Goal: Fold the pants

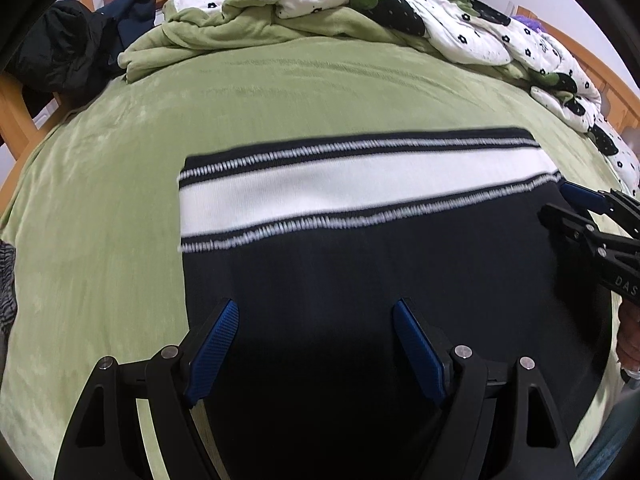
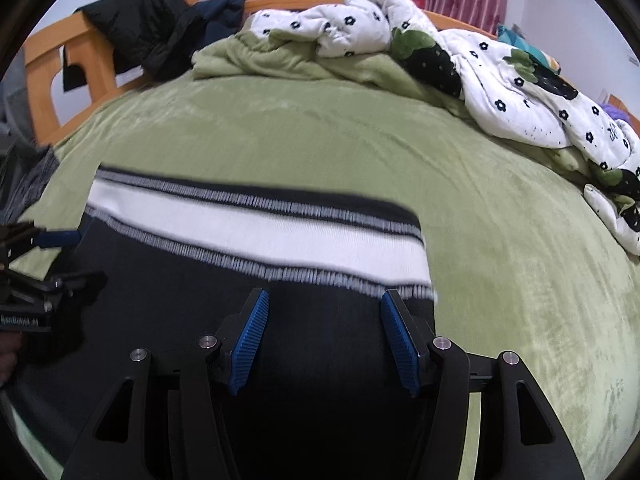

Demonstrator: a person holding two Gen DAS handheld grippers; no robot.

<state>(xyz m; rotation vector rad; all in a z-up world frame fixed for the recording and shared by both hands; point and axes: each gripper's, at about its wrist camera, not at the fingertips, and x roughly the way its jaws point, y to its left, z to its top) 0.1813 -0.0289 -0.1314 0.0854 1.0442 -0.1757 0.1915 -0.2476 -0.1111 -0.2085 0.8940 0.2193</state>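
Observation:
The black pants [image 1: 380, 272] lie flat on the green bed cover [image 1: 120, 208], with a broad white band edged by black-and-white stripes along their far side [image 1: 340, 184]. My left gripper [image 1: 316, 320] is open over the near left part of the pants, holding nothing. My right gripper [image 2: 324, 312] is open over the near right part of the pants [image 2: 200, 300], just short of the white band [image 2: 260, 232]. The right gripper also shows at the right edge of the left wrist view [image 1: 576, 204], and the left gripper at the left edge of the right wrist view [image 2: 72, 252].
A white flowered quilt [image 2: 500, 80] and a bunched green blanket [image 2: 256, 60] lie along the far side of the bed. Dark jackets [image 2: 160, 28] hang over the wooden bed frame [image 2: 44, 68] at far left. A grey patterned cloth [image 1: 6, 292] lies at the left.

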